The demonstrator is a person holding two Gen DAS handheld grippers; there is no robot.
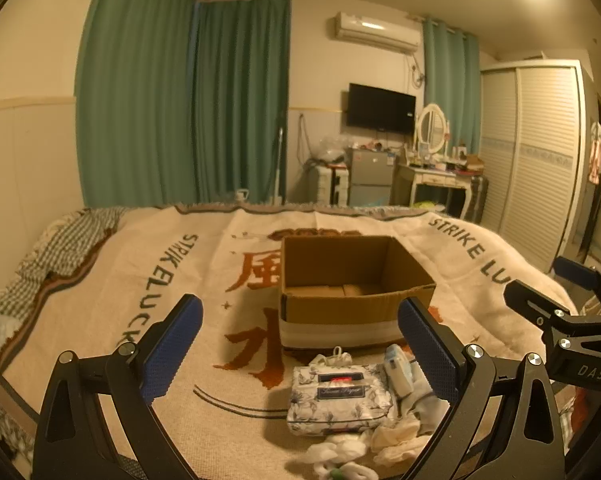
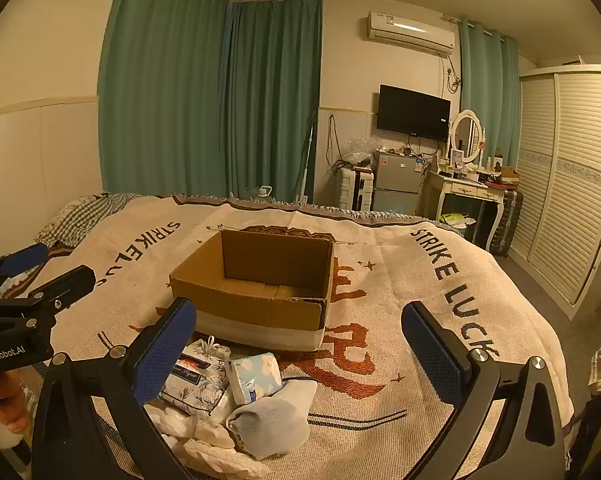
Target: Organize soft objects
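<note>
Soft objects point(image 2: 236, 404), tissue packs and rolled cloths, lie heaped on the bed point(image 2: 400, 360) before an empty cardboard box point(image 2: 256, 276), none yet packed, as both hand-held grippers, left point(image 1: 300, 344) and right point(image 2: 298, 344), hover released.

— So where are we? Looks like someone's bedroom.

— It is: a bed point(image 2: 420, 320) under a cream woven throw fills the foreground, with long teal curtains point(image 2: 204, 92) behind it.

— And on the far wall?

— A wall-mounted television point(image 2: 414, 112), an air conditioner point(image 2: 410, 34) above it, a white dressing table point(image 2: 470, 190) with an oval mirror, a small fridge point(image 2: 396, 184) and a louvred wardrobe point(image 2: 572, 176).
</note>
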